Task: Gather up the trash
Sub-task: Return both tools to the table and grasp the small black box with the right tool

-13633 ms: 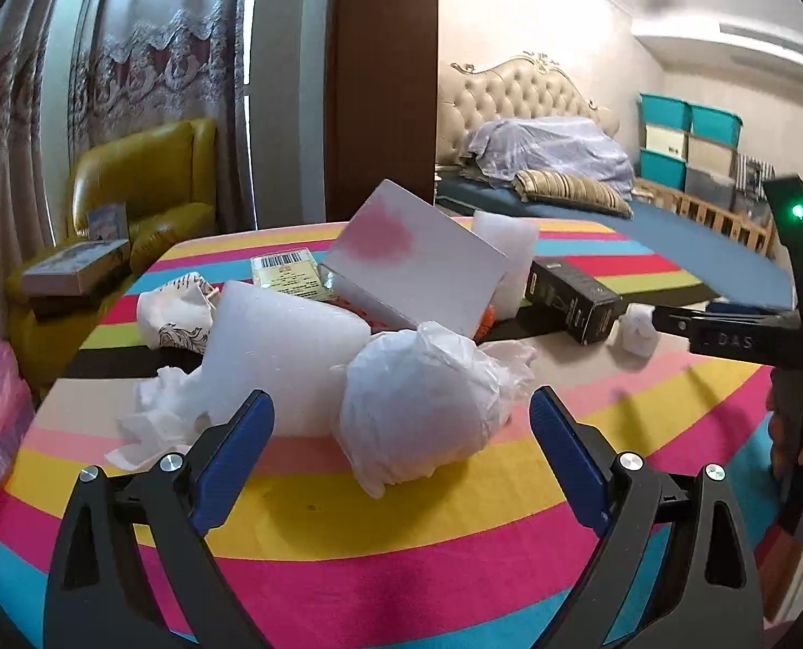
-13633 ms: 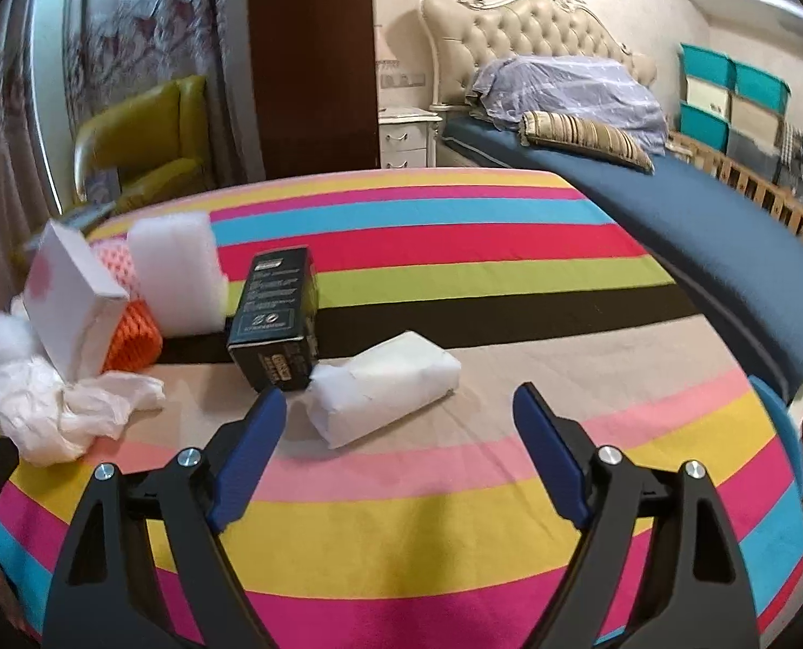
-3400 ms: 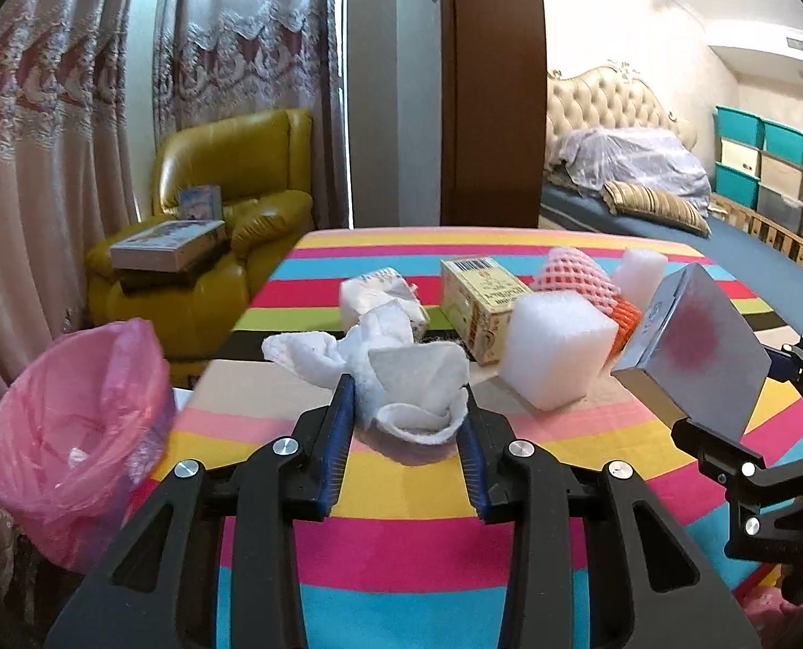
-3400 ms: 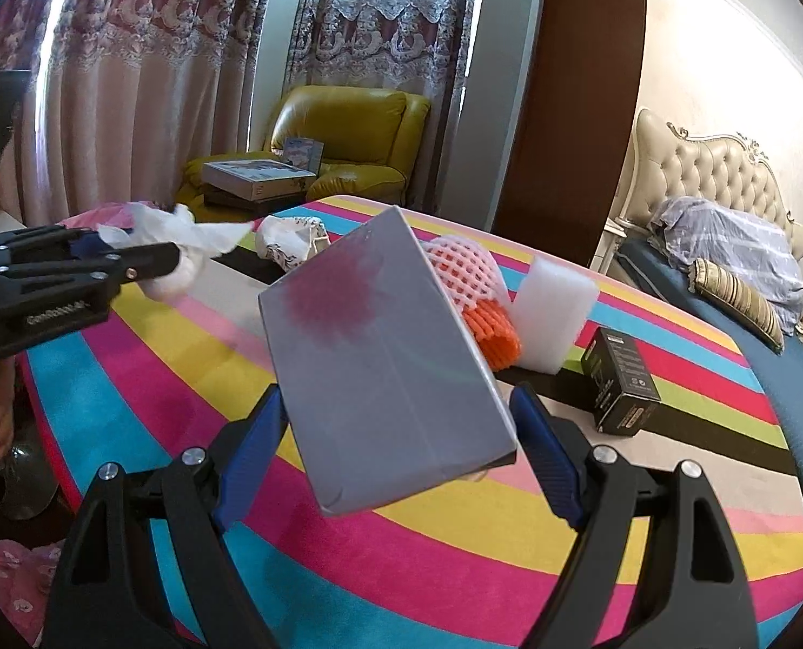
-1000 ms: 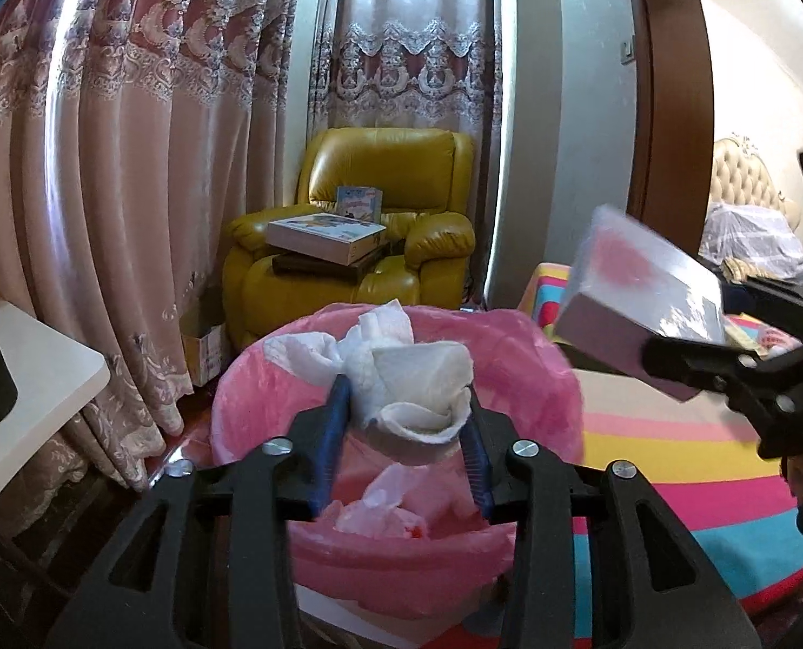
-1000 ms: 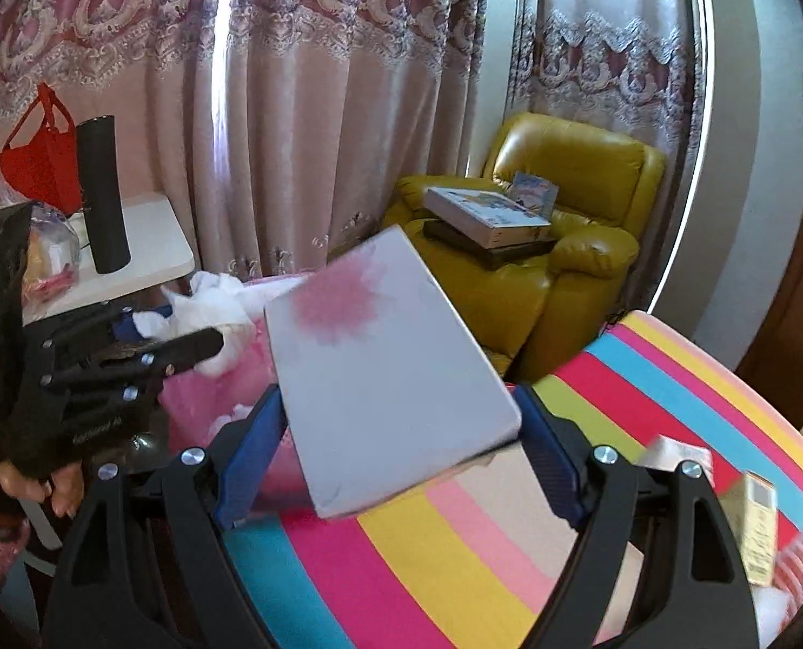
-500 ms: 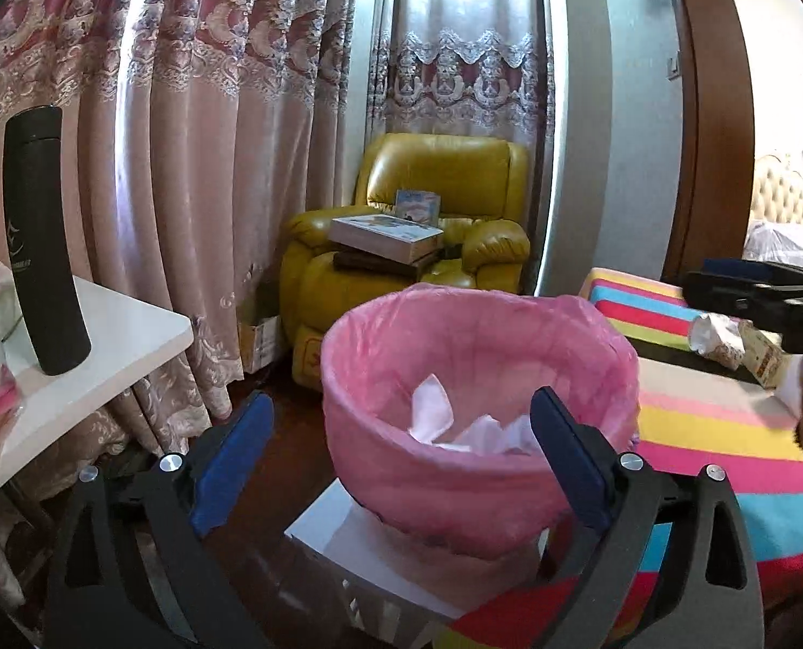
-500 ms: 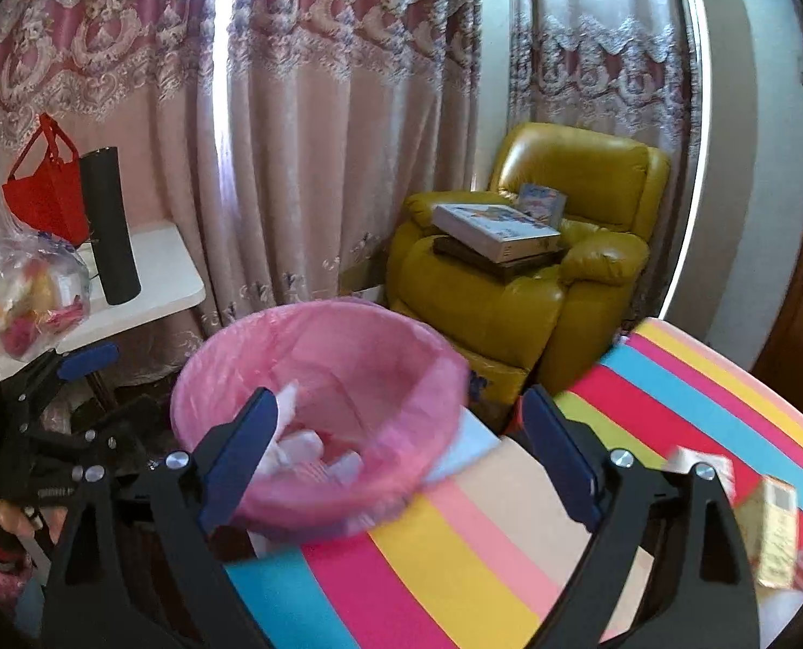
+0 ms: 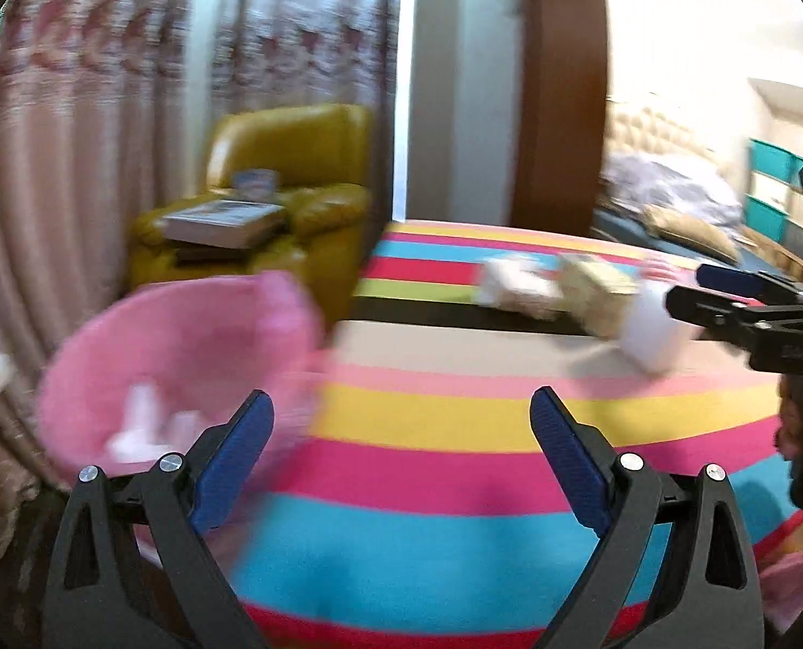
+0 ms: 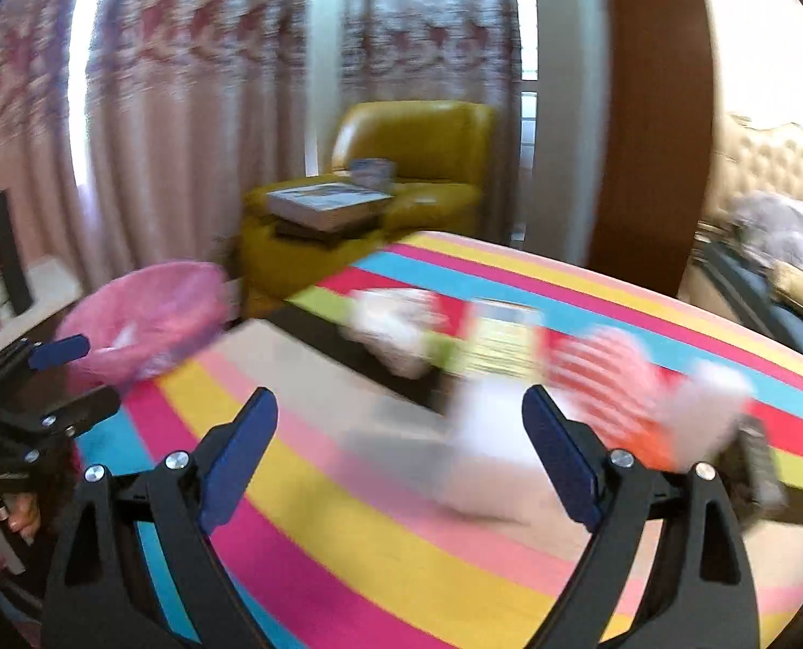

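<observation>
Both my claws are spread wide with nothing between the blue pads: my left gripper point(image 9: 401, 435) faces the near edge of the striped table point(image 9: 455, 465), and my right gripper point(image 10: 398, 435) points across the same cloth toward the remaining litter. Everything is smeared by motion blur, so I judge the step in hand to be the reach for the next pieces, and I name them cautiously.

From my right claw, the white foam block point(image 10: 482, 432) lies just past the pads at about 12 o'clock, a touch toward 1. Beyond it at 1 o'clock sits the red-and-white foam fruit net point(image 10: 601, 373), with a paler foam piece point(image 10: 709, 400) at 2 o'clock. The yellowish carton point(image 10: 496, 340) is at 12 o'clock farther back, and the crumpled white wrapper point(image 10: 396, 330) sits beside it toward 11. The pink-lined bin point(image 10: 147, 308) stands off the table edge at 10 o'clock; in the left view it sits at 9 o'clock point(image 9: 185, 346), with white scraps inside.

To do this well, I slow down before closing, since I cannot place edges at this blur. I take the foam block first with my right claw, straddling it squarely and squeezing gently because foam crushes and slips. My left claw should aim for the wrapper point(image 9: 515, 281) at 1 o'clock, keeping apart from the other claw's path.
</observation>
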`<act>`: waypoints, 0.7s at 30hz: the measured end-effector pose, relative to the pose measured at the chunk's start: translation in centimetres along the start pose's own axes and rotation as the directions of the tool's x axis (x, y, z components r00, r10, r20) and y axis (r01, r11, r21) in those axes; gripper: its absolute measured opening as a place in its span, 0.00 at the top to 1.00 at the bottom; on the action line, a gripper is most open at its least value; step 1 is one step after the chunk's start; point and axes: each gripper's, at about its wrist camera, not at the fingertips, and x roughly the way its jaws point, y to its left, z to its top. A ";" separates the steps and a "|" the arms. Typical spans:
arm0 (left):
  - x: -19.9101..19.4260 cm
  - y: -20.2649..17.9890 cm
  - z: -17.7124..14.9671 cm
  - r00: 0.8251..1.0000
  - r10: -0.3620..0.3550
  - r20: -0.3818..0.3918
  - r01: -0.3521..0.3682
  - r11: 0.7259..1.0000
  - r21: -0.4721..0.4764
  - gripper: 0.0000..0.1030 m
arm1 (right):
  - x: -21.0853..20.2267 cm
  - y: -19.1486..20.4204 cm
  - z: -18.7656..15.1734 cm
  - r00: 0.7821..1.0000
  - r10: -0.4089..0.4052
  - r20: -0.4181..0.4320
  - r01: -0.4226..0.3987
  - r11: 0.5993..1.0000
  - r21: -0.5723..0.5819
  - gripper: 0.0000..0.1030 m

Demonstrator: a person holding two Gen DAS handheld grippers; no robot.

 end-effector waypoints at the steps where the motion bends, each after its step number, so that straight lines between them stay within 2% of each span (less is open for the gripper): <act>1: 0.6 -1.3 0.3 1.000 -0.023 -0.007 0.023 1.000 0.007 0.13 | -0.6 -1.6 -0.6 0.999 -0.042 0.001 0.042 0.999 0.011 0.14; 5: 2.9 -6.5 1.0 0.995 -0.088 -0.040 0.090 0.994 0.054 0.13 | -1.9 -6.7 -2.5 0.989 -0.147 -0.022 0.149 0.986 0.081 0.14; 7: 4.0 -8.6 1.2 0.992 -0.112 -0.061 0.116 0.991 0.070 0.13 | -2.4 -9.6 -3.5 0.973 -0.227 -0.054 0.231 0.967 0.105 0.14; 12: 6.5 -13.7 1.6 0.982 -0.159 -0.100 0.171 0.978 0.120 0.13 | -2.6 -14.9 -5.0 0.937 -0.330 -0.114 0.346 0.921 0.178 0.14; 16: 7.9 -16.3 2.0 0.978 -0.171 -0.118 0.188 0.971 0.151 0.13 | -1.7 -18.2 -5.6 0.918 -0.358 -0.168 0.389 0.893 0.225 0.14; 21: 10.0 -17.8 2.6 0.972 -0.174 -0.160 0.197 0.971 0.139 0.13 | -0.4 -19.9 -5.5 0.906 -0.369 -0.205 0.411 0.882 0.230 0.14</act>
